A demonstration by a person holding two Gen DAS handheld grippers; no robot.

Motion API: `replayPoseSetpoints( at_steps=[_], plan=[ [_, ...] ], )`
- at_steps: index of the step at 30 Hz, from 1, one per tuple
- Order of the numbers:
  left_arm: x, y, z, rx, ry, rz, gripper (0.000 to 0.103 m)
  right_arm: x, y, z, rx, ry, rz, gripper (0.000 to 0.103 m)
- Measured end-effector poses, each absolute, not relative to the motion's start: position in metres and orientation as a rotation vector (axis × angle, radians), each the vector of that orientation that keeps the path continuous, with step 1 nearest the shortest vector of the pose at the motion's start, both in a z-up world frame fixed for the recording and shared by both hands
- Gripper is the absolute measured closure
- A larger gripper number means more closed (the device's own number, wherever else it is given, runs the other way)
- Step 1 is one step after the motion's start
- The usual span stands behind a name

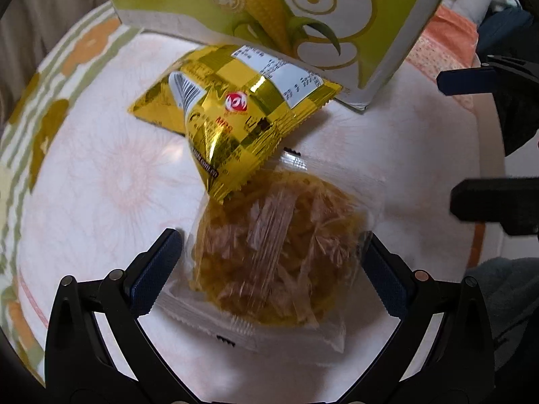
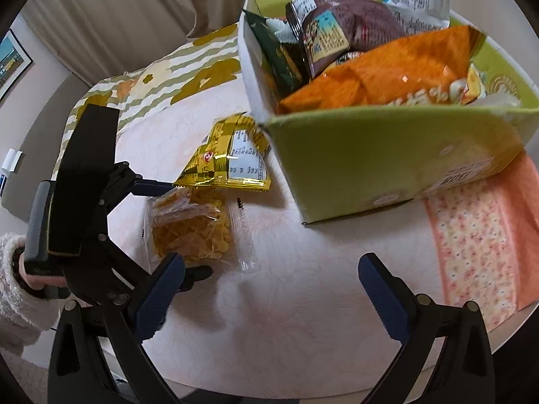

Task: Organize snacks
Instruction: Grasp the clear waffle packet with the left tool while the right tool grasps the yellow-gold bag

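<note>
Right wrist view takes in the room first: beige curtains (image 2: 134, 10) hang along the back, and a framed picture (image 2: 13, 60) sits on the pale wall at the left. Below them a round worktop (image 2: 303, 303) carries a white cloth with faint floral lines, a green-and-orange flowered cloth (image 2: 188, 74) at its far edge and a peach patterned strip (image 2: 478, 235) at the right. On the worktop stands a green cardboard box (image 2: 370, 158), open at the top and filled with snack bags, an orange bag (image 2: 387, 77) uppermost. Just beside the box lies a gold foil packet (image 2: 229, 158), its near corner overlapping a clear packet of yellow snacks (image 2: 192, 232).

The left hand-held gripper (image 1: 273, 266) has its 2 fingers spread wide on either side of the clear packet (image 1: 269, 256), not pressing it. The gold foil packet (image 1: 235, 114) lies beyond, touching the box (image 1: 269, 17). The right hand-held gripper (image 2: 269, 293) hovers over bare cloth, fingers apart and holding nothing.
</note>
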State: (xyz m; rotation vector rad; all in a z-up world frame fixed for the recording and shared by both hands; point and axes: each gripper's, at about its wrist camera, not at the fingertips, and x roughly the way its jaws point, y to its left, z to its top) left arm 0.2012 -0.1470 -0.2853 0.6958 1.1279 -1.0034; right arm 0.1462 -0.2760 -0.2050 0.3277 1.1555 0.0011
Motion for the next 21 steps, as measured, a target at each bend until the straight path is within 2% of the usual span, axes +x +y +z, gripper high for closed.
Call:
replayPoseSetpoints(
  at_steps=[5,16,21],
  plan=[
    [0.194,-0.146,-0.283,0.717,1.079,-1.022,0.017,0.15,-0.27,-0.209,0.324,1.173,0.009,0.0],
    [0.207,-0.103,-0.279,0.721,1.079,-0.897,0.017,0.162,-0.239,-0.209,0.286,1.166,0.04,0.0],
    [0.234,-0.067,-0.28,0.6,1.135,-0.789,0.017,0.172,-0.207,-0.203,0.184,1.135,0.068,0.0]
  ],
)
